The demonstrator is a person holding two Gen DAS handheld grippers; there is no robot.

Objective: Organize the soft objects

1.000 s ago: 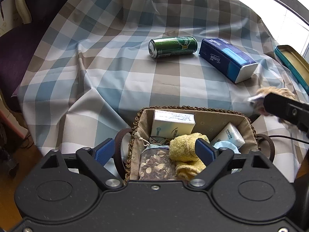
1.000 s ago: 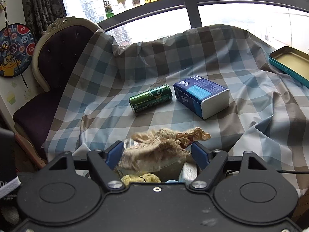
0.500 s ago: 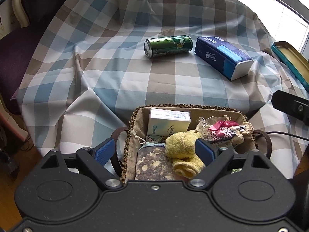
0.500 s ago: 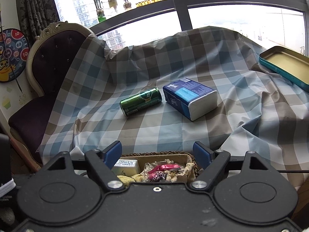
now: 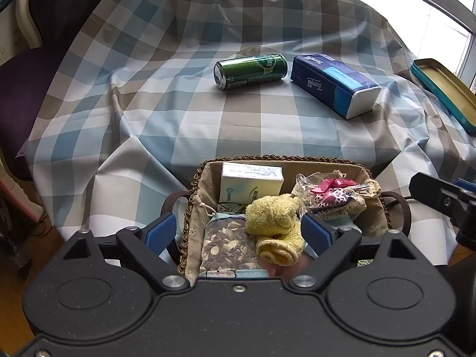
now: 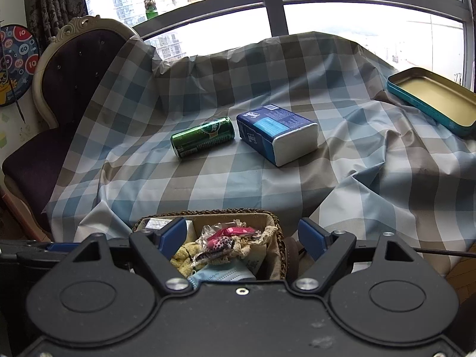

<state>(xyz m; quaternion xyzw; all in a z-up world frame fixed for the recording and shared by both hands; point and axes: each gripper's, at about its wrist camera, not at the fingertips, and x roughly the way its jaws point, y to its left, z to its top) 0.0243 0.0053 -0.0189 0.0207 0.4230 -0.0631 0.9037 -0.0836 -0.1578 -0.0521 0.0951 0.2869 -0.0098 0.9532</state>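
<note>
Hovering over the woven basket (image 5: 369, 175) at the near edge of the checked tablecloth (image 5: 166, 113), the left gripper (image 5: 239, 233) has its blue-padded jaws wide apart, clamped on nothing. The right gripper (image 6: 242, 236) also hangs above the basket with its jaws apart and nothing gripped between them. Inside the basket lie a rolled yellow towel (image 5: 275, 224), a white box (image 5: 251, 183) against the far wall, a clear pouch of dried bits (image 5: 227, 244) at the near left, and a crumpled clear bag with pink and leopard-print pieces (image 5: 330, 192) on a lacy cloth toward the right side. A pale blue face mask (image 6: 221, 273) shows at the basket's near right corner. Farther out, toward the middle of the cloth, a green can (image 5: 251, 71) lies on its side just beside a dark blue tissue pack (image 5: 333, 84), the two close but apart. A teal tin lid (image 6: 434, 99) rests at the cloth's right edge. A dark upholstered chair (image 6: 74, 68) stands at the left edge.
</note>
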